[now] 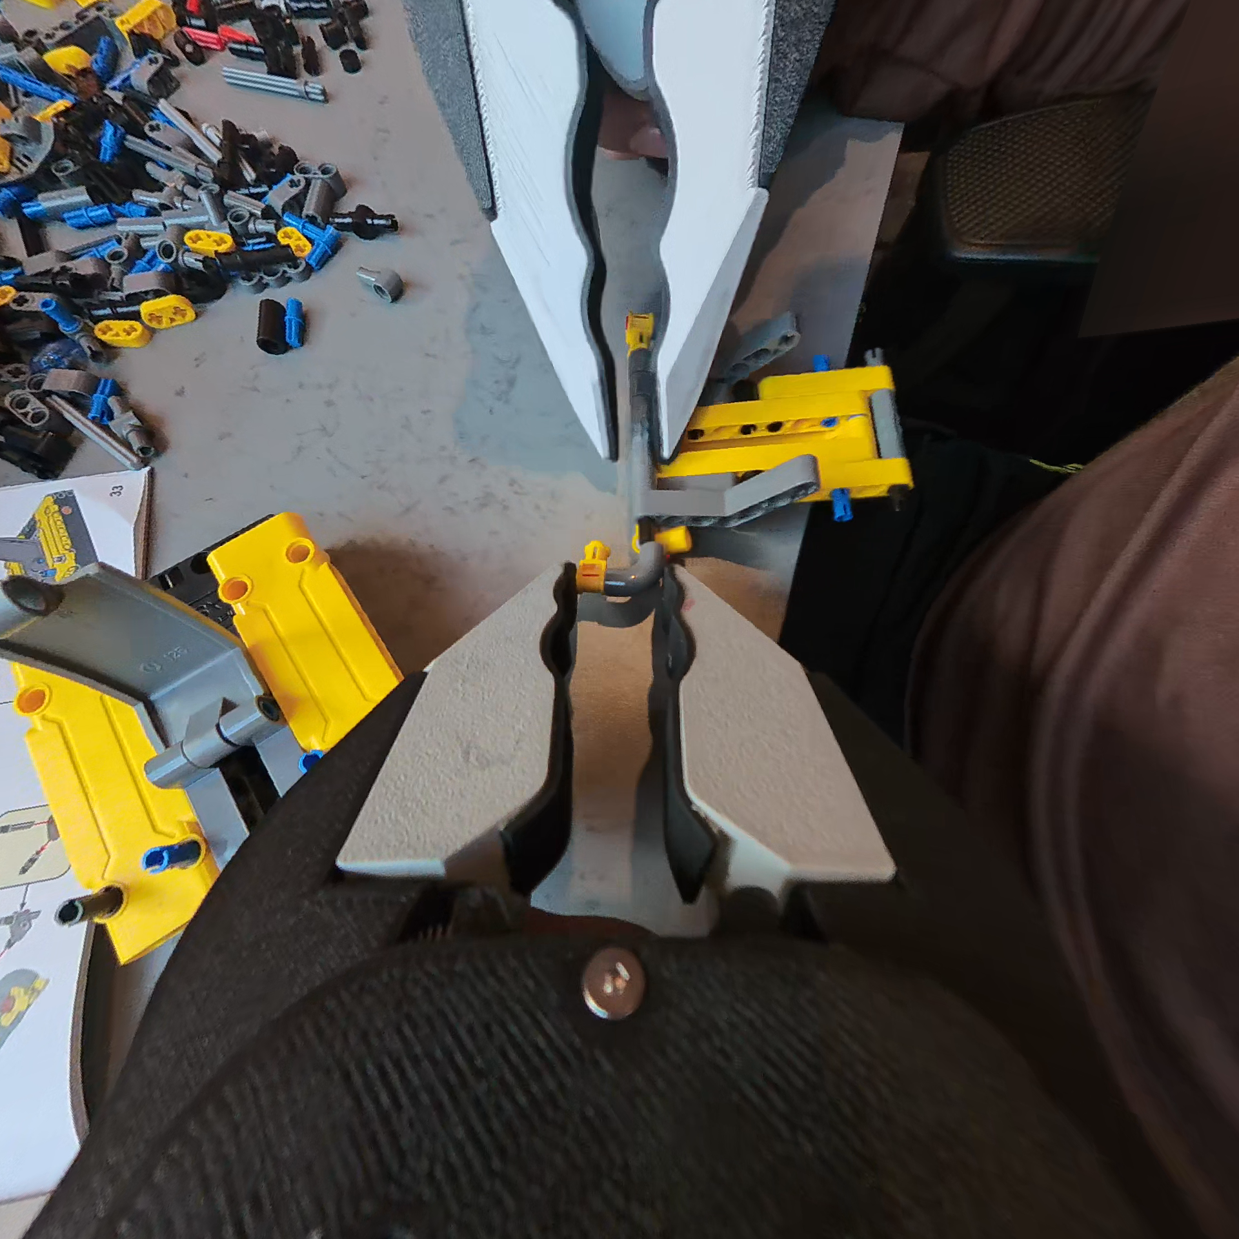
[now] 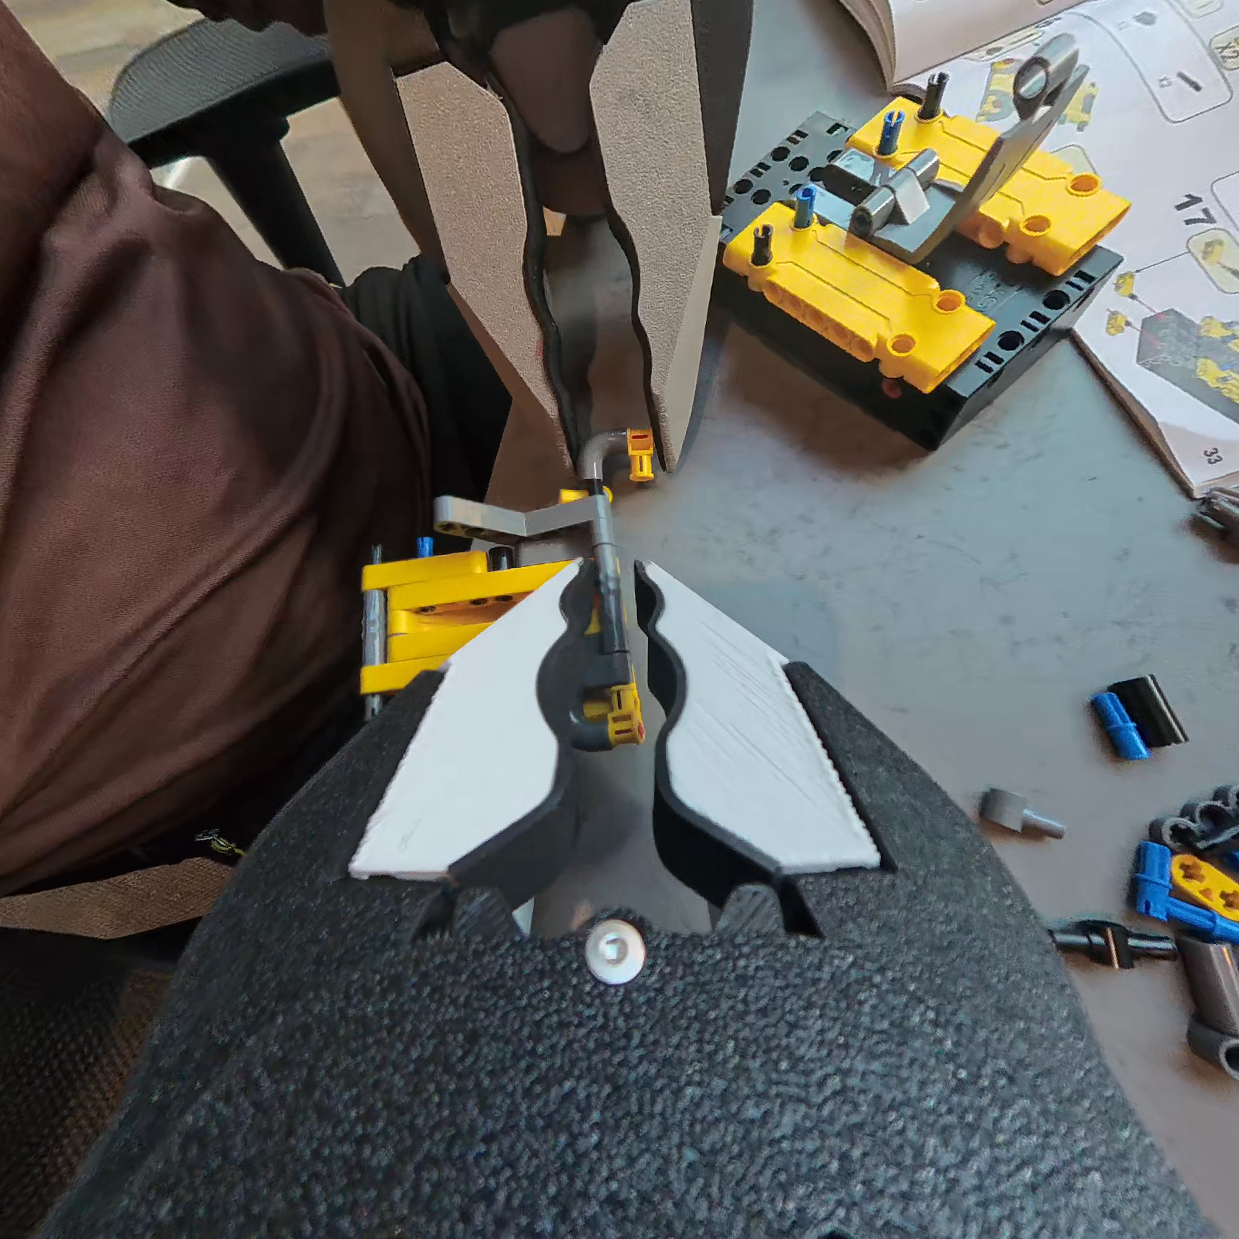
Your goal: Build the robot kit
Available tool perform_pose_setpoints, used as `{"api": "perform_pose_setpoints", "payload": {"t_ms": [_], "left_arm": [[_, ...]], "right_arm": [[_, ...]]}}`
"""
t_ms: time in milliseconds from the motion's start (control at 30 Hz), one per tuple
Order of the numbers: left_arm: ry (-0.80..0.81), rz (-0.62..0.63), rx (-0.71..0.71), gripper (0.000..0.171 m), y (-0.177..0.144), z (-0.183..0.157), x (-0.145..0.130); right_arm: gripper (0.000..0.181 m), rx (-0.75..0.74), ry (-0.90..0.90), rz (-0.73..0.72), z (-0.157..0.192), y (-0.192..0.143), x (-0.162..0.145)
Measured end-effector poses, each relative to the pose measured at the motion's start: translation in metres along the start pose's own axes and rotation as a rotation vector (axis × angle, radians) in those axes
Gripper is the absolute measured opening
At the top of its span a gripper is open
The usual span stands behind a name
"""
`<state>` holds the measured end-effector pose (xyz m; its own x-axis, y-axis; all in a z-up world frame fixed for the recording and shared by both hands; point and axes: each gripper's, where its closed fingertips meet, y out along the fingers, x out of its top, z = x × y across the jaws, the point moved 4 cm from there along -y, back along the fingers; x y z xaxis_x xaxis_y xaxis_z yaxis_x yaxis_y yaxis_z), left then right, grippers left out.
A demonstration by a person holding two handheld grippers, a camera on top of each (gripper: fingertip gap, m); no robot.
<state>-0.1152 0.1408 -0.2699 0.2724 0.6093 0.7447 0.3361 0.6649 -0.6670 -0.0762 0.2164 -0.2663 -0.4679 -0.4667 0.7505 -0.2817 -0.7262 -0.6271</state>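
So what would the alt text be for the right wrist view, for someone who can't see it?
Two grippers meet tip to tip over a grey table, each at one end of a thin grey hose with yellow end connectors. The right gripper is nearest; the left gripper faces it. A yellow and black brick assembly sits on an open instruction booklet beyond.

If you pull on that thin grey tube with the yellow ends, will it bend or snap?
The tube probably bends rather than snaps: it already curves smoothly at its end near the left gripper. It looks light, being so thin. It may slip, since the right gripper pinches only a narrow, smooth stretch.
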Motion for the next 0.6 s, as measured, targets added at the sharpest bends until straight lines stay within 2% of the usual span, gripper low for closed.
{"api": "perform_pose_setpoints", "payload": {"t_ms": [167, 467, 600], "left_arm": [[0.022, -0.017, -0.002, 0.023, -0.002, -0.006, 0.001], [-0.045, -0.055, 0.010, 0.023, -0.009, -0.024, -0.005], [-0.054, -0.151, 0.065, 0.023, -0.017, -0.034, -0.007]], "right_arm": [[0.007, 0.037, 0.028, 0.001, 0.004, 0.002, 0.001], [0.006, 0.031, -0.040, 0.005, 0.013, 0.008, 0.003], [0.006, 0.023, -0.102, -0.001, 0.018, 0.013, 0.009]]}}
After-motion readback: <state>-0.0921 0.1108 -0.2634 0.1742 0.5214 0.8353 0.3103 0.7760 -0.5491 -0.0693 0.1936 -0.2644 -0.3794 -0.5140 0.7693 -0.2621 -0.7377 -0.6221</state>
